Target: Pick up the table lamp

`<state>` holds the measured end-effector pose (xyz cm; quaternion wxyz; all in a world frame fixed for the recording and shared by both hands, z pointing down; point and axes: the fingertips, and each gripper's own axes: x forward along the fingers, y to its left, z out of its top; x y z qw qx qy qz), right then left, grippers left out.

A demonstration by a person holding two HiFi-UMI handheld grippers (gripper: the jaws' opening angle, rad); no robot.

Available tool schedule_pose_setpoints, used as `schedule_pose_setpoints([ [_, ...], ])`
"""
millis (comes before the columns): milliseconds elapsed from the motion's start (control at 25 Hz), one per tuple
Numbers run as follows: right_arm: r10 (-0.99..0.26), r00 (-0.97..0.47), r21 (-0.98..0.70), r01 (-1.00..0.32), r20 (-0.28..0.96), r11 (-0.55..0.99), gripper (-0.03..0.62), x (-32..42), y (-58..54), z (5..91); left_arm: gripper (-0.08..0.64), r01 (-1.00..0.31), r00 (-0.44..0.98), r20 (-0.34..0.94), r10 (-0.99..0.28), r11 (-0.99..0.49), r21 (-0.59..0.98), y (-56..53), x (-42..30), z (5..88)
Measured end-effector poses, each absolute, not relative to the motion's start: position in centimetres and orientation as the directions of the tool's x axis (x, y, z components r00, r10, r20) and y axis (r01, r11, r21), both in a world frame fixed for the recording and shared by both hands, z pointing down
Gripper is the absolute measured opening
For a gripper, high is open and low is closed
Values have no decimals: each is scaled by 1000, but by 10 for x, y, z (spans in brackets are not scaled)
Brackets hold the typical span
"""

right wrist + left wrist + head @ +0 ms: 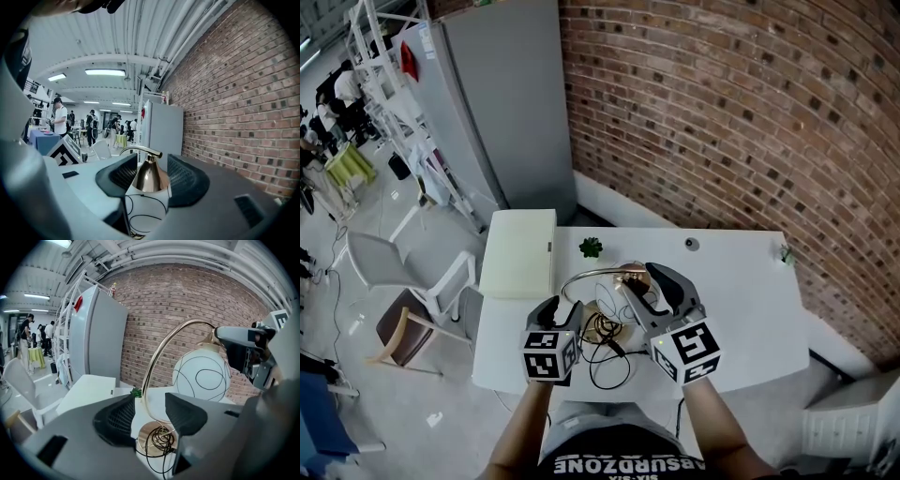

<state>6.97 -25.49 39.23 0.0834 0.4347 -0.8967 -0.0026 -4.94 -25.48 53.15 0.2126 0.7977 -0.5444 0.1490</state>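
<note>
The table lamp has a gold arched stem, a round gold base and a white globe shade with thin black lines. It stands on the white table. My right gripper is shut on the gold cap at the top of the shade, one pad on each side. My left gripper is open and low, near the table's front edge. In the left gripper view the stem and base show through the gap of this gripper. A black cord lies coiled by the base.
A white box lies at the table's left end. A small green plant and a small round object sit near the back edge. A brick wall runs behind. White chairs stand left of the table.
</note>
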Motion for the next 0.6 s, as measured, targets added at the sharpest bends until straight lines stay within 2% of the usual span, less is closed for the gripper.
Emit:
schedule_pose_setpoints([
  [400,-767,-617,112,-761,177,639,178,57,-266,397,183,-914,405,503,-764,-355,196,-273,-42,553],
  [600,-744,-645,62,-747,173,662,167,54,-269,397,180,-912,408,516,-753,-362,193,-281,-41,561],
])
